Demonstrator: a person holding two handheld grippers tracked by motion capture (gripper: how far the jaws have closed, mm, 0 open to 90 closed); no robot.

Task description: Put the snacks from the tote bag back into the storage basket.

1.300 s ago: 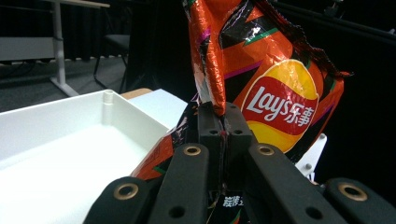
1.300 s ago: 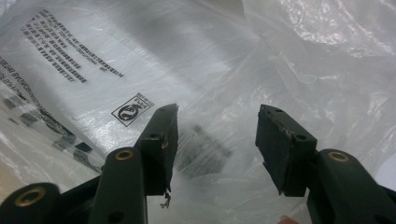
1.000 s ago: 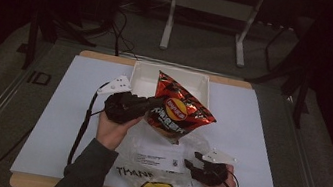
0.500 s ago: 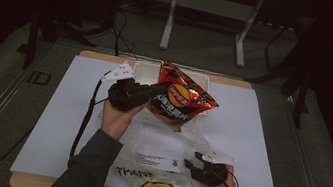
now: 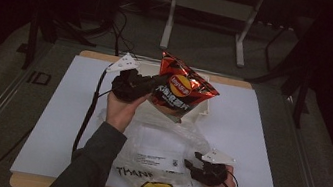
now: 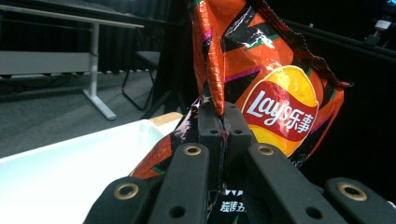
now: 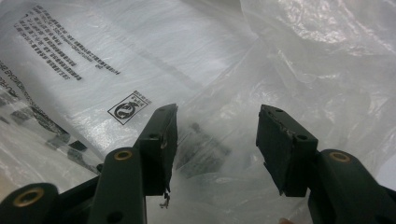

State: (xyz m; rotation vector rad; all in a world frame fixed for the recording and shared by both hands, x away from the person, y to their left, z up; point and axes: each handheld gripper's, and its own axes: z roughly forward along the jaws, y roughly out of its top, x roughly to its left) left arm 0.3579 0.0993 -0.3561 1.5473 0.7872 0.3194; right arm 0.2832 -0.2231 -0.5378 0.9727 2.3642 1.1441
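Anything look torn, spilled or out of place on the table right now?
Nothing spilled or torn. The chip bag hangs tilted, pinched at one edge by the left claw above the white tray. The plastic bag lies crumpled; the right claw stands open over it.

Tray (image 5: 205,107): centre of the high view, mostly hidden behind the chip bag (image 5: 180,88).
Chip bag top: cut off by the left gripper view's upper edge.
Plastic bag (image 5: 161,146) print: too small to read.
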